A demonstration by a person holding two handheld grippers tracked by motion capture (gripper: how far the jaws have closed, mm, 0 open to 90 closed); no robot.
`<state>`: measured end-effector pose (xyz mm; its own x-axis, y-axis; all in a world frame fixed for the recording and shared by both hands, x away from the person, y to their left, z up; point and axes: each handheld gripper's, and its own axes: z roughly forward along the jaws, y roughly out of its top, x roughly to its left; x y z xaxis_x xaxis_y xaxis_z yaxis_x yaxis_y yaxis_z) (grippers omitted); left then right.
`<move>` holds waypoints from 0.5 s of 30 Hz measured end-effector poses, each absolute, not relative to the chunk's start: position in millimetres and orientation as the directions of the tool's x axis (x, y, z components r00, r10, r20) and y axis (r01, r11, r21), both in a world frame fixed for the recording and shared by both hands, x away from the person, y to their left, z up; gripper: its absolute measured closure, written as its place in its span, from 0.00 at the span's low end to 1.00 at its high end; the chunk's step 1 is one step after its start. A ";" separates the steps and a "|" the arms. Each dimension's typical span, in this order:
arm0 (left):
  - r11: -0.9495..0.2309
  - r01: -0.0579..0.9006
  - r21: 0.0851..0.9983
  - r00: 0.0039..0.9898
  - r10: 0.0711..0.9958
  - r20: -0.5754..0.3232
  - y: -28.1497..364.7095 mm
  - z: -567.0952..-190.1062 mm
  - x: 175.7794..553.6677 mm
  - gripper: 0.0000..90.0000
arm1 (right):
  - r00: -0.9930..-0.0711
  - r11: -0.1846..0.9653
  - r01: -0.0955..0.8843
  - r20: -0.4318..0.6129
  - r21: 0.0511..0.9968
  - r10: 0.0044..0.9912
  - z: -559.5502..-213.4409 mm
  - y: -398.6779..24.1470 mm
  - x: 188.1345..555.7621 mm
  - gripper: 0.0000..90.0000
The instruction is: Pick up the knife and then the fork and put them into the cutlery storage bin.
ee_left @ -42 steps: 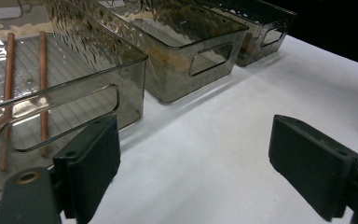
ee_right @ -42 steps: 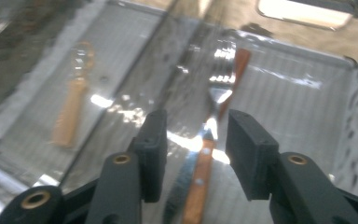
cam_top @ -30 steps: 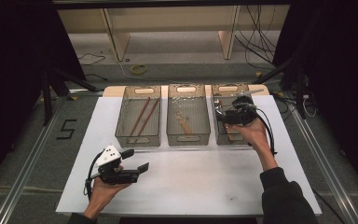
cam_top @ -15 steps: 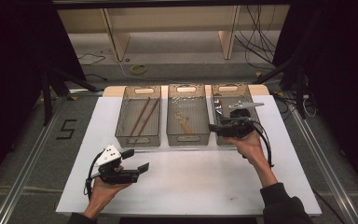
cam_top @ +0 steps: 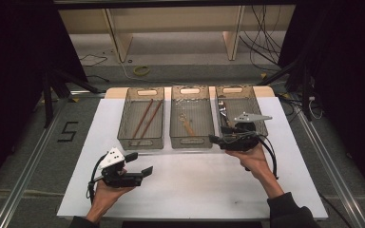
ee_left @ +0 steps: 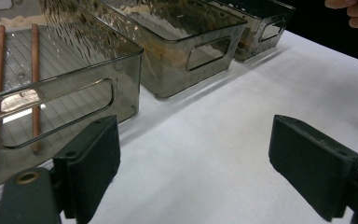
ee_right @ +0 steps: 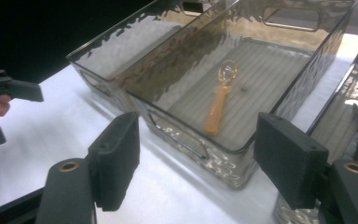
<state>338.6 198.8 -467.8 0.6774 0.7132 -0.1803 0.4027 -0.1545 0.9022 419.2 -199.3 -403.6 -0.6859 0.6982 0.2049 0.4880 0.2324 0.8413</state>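
Observation:
Three smoky clear bins stand in a row on the white table (cam_top: 195, 185). The left bin (cam_top: 141, 140) holds two brown chopsticks (cam_top: 145, 121) (ee_left: 0, 79). An orange spoon (cam_top: 187, 124) (ee_right: 219, 100) lies in the middle bin (cam_top: 191, 139). Metal cutlery (cam_top: 222, 110) lies in the right bin (cam_top: 240, 90). My right gripper (cam_top: 217, 139) (ee_right: 196, 154) hovers at the right bin's near end and points left. Its jaws have just been opening and nothing is between them. My left gripper (cam_top: 140, 163) (ee_left: 196, 158) stands open and empty over the table's front left.
The bins' near walls have handle cut-outs (ee_left: 51, 112). Bare white table lies between the bins and the front edge. The person's other hand (ee_left: 354, 7) shows far off in the left gripper view. Dark floor, cables (cam_top: 140, 70) and shelf legs lie beyond the table.
My right gripper has drawn back from over the right bin toward the near side and a little left, and its jaws have spread wider. The left gripper has stayed still.

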 end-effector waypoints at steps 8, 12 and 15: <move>-0.168 0.403 0.899 0.688 0.704 -0.176 197.1 -468.7 338.0 0.18 | -0.703 0.232 0.473 0.205 0.850 0.681 -410.6 -201.1 404.9 0.34; -0.169 0.405 0.898 0.691 0.700 -0.180 196.7 -469.0 337.9 0.18 | -0.709 0.236 0.473 0.208 0.849 0.674 -414.9 -202.6 397.4 0.33; -0.178 0.402 0.898 0.697 0.695 -0.174 196.2 -468.8 337.5 0.18 | -0.714 0.236 0.470 0.209 0.850 0.668 -417.1 -202.6 390.8 0.32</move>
